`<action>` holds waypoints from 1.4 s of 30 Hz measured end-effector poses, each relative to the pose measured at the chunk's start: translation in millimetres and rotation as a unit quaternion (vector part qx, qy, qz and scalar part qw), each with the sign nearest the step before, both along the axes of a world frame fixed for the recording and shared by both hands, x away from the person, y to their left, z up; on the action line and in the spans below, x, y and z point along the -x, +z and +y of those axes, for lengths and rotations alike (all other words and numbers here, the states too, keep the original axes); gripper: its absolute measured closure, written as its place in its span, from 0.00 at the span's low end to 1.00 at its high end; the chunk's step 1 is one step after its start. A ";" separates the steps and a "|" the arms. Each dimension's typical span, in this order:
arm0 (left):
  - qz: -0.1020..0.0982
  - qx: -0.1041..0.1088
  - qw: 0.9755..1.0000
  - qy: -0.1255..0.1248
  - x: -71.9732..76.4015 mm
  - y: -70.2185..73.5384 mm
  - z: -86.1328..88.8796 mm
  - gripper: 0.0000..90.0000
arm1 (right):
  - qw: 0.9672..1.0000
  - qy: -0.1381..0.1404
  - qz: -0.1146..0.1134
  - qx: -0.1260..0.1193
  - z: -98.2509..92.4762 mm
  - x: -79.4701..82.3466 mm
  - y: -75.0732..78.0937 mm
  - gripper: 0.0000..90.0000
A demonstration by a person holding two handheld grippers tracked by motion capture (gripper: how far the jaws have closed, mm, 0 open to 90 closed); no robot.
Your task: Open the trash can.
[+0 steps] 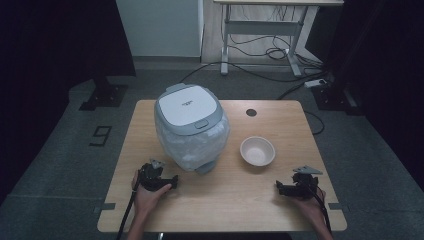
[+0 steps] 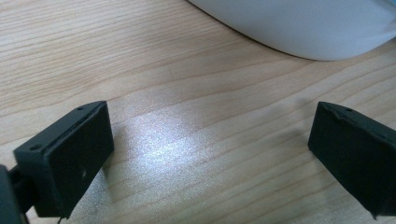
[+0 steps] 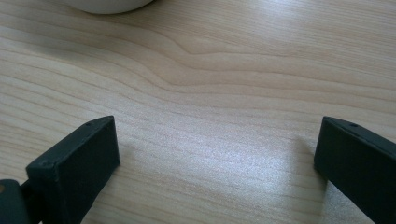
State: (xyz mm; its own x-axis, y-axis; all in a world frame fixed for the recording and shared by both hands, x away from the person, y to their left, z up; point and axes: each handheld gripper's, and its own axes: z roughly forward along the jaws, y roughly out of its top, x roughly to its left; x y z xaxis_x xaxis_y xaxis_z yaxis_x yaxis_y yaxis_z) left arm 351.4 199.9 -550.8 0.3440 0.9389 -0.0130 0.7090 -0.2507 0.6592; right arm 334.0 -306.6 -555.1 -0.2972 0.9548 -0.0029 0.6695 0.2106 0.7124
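Though jaws gape (both), cooker (image 1: 191,127) just beyond, bowl (image 1: 257,151) near

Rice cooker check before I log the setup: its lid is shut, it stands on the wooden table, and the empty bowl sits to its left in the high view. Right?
Not quite. The bowl sits to the right of the rice cooker, not the left, as the high view shows. The rest holds: the cooker's lid is shut, it stands on the wooden table, and the bowl is empty.

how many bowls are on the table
1: the bowl sits on the table, right of the rice cooker. Its rim also shows in the right gripper view.
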 end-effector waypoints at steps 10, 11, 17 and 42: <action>0.002 0.003 1.000 -0.003 4.1 1.3 1.2 0.02 | 1.000 0.009 0.000 -0.002 -2.8 -0.5 0.0 0.00; 0.001 0.008 1.000 0.000 5.3 2.4 2.6 0.05 | 1.000 0.007 -0.001 -0.002 -3.8 -0.6 0.1 0.00; -0.021 0.045 0.999 0.017 11.9 9.0 14.5 0.14 | 1.000 0.001 -0.004 -0.004 -6.3 0.0 0.6 0.03; -0.127 0.115 0.985 -0.022 41.1 71.4 25.1 0.58 | 1.000 -0.004 -0.005 -0.004 -7.1 0.7 0.7 0.04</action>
